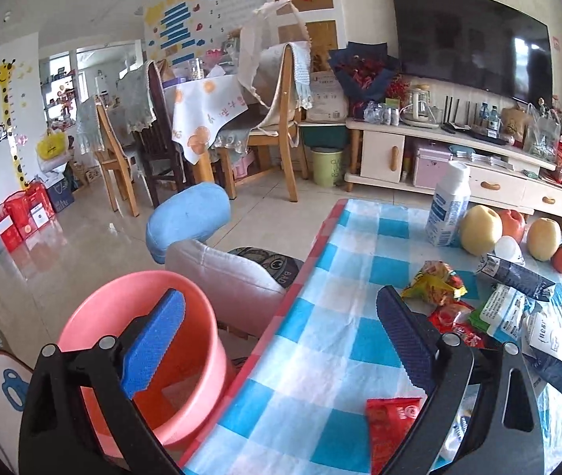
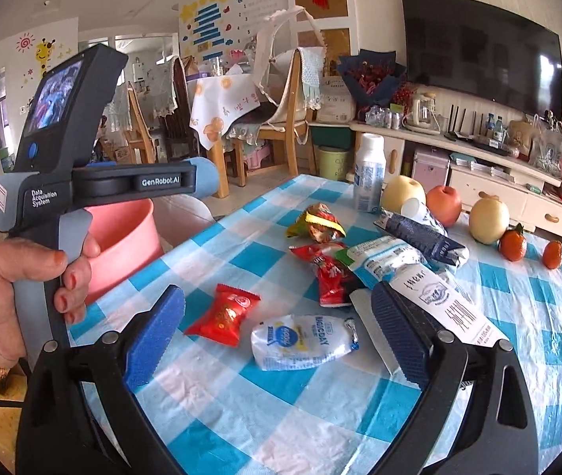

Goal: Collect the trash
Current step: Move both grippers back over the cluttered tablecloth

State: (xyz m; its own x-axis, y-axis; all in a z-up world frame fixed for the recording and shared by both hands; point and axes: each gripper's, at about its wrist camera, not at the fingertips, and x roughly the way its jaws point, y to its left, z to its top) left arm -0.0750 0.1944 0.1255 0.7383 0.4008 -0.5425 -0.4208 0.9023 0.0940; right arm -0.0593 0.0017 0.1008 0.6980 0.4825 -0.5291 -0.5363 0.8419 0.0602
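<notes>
Crinkly red wrapper looks light, slippery; pinch its puffed middle. Right gripper jaws wide, empty. Left gripper likewise, near pink bin

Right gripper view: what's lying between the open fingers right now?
In the right wrist view, the right gripper frames two pieces: a red candy wrapper nearer the left finger and a white pouch nearer the right. Neither is touched.
</notes>
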